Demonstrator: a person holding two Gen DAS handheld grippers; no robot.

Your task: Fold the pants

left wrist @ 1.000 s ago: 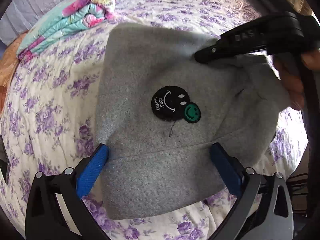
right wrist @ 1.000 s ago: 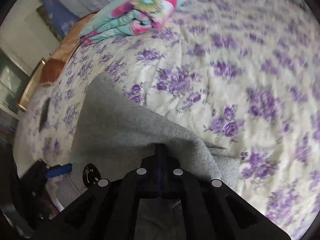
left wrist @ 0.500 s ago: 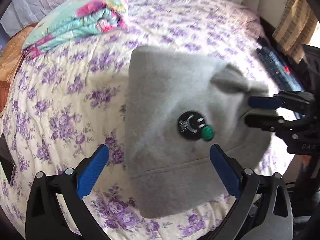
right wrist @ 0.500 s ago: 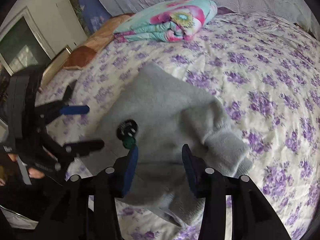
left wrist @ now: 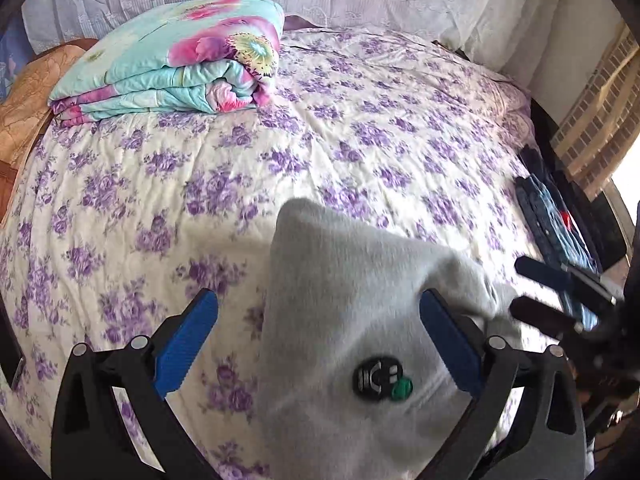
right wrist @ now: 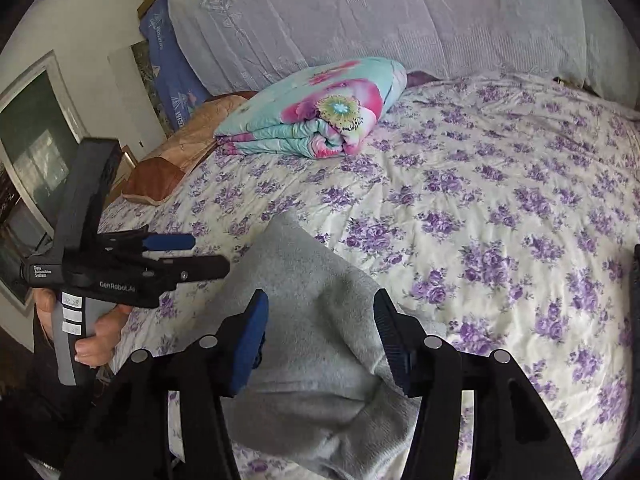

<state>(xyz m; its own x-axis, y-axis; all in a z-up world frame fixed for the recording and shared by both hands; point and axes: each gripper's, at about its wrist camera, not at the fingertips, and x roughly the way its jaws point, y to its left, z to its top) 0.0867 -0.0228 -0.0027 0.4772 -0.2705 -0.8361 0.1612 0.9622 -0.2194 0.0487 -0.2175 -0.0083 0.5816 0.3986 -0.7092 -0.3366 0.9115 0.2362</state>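
Note:
The grey pants [left wrist: 344, 312] lie folded into a compact bundle near the front edge of the bed, with a black and green smiley patch [left wrist: 380, 378] facing up. They also show in the right wrist view [right wrist: 320, 344]. My left gripper [left wrist: 316, 332] is open and empty, raised above the bundle's near left part. It also shows in the right wrist view [right wrist: 200, 256], held off the bed's left side. My right gripper [right wrist: 320, 324] is open and empty above the bundle. It also shows in the left wrist view [left wrist: 520, 288] at the right.
The bed has a cream sheet with purple flowers [left wrist: 360, 140]. A folded floral quilt [left wrist: 172, 64] lies at the far left. A brown pillow [right wrist: 176, 160] sits beside it. Dark blue clothing [left wrist: 556, 224] lies at the bed's right edge. Pale curtains [right wrist: 360, 12] hang behind.
My right gripper let go of the pants, opened and pulled back. Both grippers rose and drew away toward the bed's front edge. The pants stay folded on the bed.

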